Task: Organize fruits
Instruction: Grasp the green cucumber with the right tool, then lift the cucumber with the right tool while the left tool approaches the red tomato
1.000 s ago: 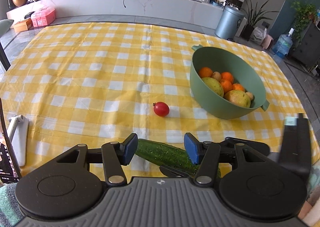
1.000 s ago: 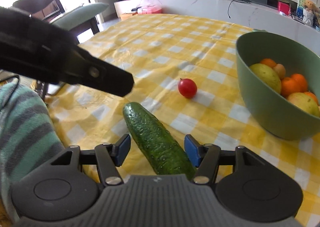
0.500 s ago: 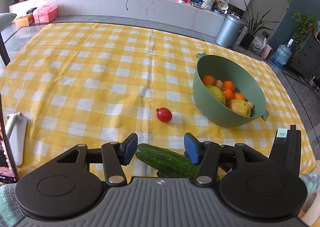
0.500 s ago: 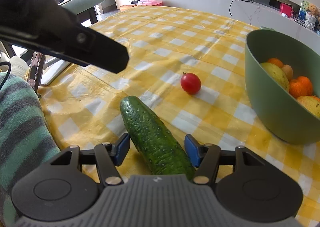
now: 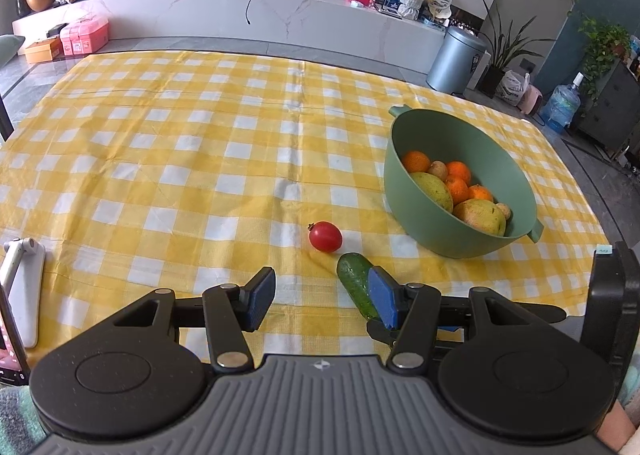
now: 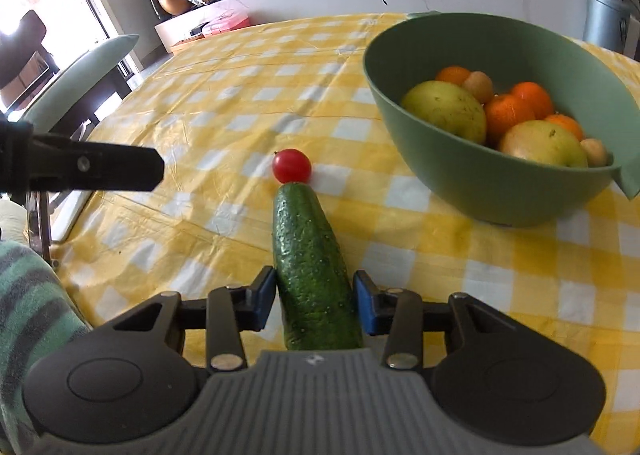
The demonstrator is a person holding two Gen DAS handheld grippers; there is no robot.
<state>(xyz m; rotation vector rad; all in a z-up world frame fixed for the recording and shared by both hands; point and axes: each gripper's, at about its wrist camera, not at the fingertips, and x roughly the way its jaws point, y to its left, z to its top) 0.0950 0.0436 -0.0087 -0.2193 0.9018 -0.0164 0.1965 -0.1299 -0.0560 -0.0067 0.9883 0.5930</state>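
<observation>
Cucumber (image 6: 310, 267), a second ago angled toward lower left, now runs straight up mid-frame between the right gripper (image 6: 314, 303)'s narrowed pads, seemingly clamped and ready for the green bowl (image 6: 496, 183) at upper right. Left gripper (image 5: 320, 301) hangs apart, empty; a cherry tomato (image 6: 292, 165) sits just beyond the cucumber's tip, in its path.

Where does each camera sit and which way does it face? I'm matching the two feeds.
Left wrist: on the left gripper, open, facing across the table; the right gripper's side shows at right.
Right wrist: on the right gripper, pads on the cucumber, facing the tomato; a striped sleeve shows.
Shared: cucumber, tomato, bowl.
</observation>
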